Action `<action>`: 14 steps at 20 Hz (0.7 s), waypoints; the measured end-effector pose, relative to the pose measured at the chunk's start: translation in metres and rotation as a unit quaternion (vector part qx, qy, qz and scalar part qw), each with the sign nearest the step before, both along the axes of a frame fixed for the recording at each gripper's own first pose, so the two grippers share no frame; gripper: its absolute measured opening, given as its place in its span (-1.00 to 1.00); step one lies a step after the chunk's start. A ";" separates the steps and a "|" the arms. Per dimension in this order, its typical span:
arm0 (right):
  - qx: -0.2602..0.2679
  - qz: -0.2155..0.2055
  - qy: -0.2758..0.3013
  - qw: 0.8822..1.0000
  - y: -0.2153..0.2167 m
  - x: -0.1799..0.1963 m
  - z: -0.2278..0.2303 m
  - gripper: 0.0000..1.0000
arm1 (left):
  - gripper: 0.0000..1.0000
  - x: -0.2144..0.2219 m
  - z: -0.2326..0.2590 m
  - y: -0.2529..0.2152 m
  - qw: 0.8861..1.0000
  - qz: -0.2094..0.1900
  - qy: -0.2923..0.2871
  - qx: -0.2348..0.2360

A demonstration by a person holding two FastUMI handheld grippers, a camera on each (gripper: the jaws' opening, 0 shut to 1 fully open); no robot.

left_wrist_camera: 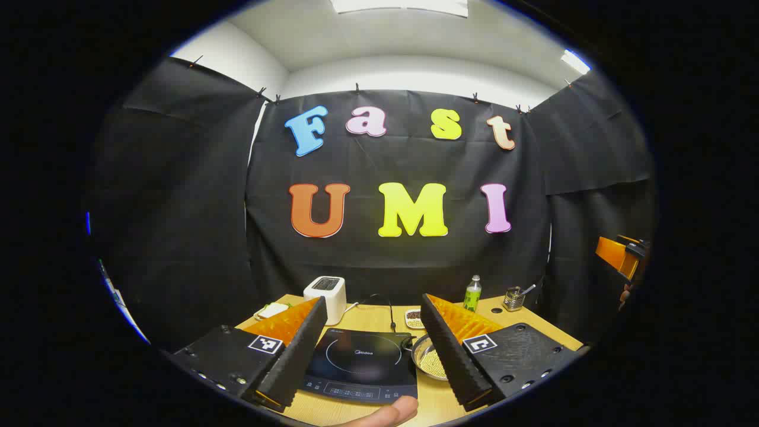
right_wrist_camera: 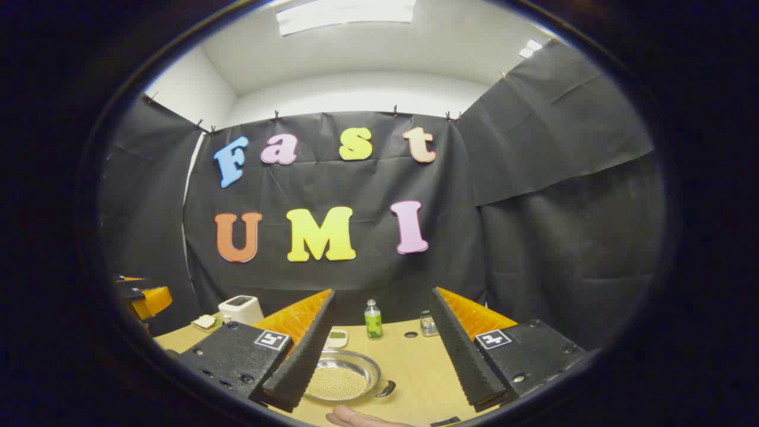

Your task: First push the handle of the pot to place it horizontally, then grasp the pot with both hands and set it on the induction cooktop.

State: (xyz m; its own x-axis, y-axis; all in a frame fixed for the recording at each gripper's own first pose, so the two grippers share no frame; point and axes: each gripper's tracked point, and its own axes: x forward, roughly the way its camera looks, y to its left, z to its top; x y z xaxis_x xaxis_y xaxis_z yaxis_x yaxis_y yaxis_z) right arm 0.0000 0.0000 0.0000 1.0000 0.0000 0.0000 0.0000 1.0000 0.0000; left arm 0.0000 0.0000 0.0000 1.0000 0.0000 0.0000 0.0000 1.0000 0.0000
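Wooden bench (right_wrist_camera: 415, 362): held induction cooktop (left_wrist_camera: 362, 365) beside steel pot (right_wrist_camera: 344, 375) of grain. Left tongs (left_wrist_camera: 370, 347), right tongs (right_wrist_camera: 379, 350): spread wide, grasping nothing, above bench.

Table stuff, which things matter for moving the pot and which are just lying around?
For the job: pot, pot handle, induction cooktop, left gripper, right gripper.

Lying about: toaster, green bottle, utensil cup, small dish.

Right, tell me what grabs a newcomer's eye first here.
The shallow steel pot of pale grains on the wooden table, framed by the right tongs, which are open. To its left sits the black induction cooktop, between the open left tongs, with a white toaster behind.
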 end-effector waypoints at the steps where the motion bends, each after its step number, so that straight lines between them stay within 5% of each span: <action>1: 0.001 -0.001 0.001 1.000 -0.002 0.000 -0.002 0.92 | 0.89 0.000 -0.001 -0.002 1.000 -0.001 0.000 -0.002; 14: 0.015 0.002 0.017 1.000 -0.013 0.009 -0.015 0.93 | 0.89 -0.008 0.001 -0.017 1.000 -0.021 -0.004 -0.001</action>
State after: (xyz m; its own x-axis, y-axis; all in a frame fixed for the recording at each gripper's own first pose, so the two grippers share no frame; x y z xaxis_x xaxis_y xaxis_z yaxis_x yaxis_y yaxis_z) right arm 0.0089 -0.0132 -0.0146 0.9994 0.0043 -0.0334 -0.0033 0.9995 0.0301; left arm -0.0079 -0.0174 0.0007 0.9991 -0.0419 0.0083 0.0419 0.9991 -0.0026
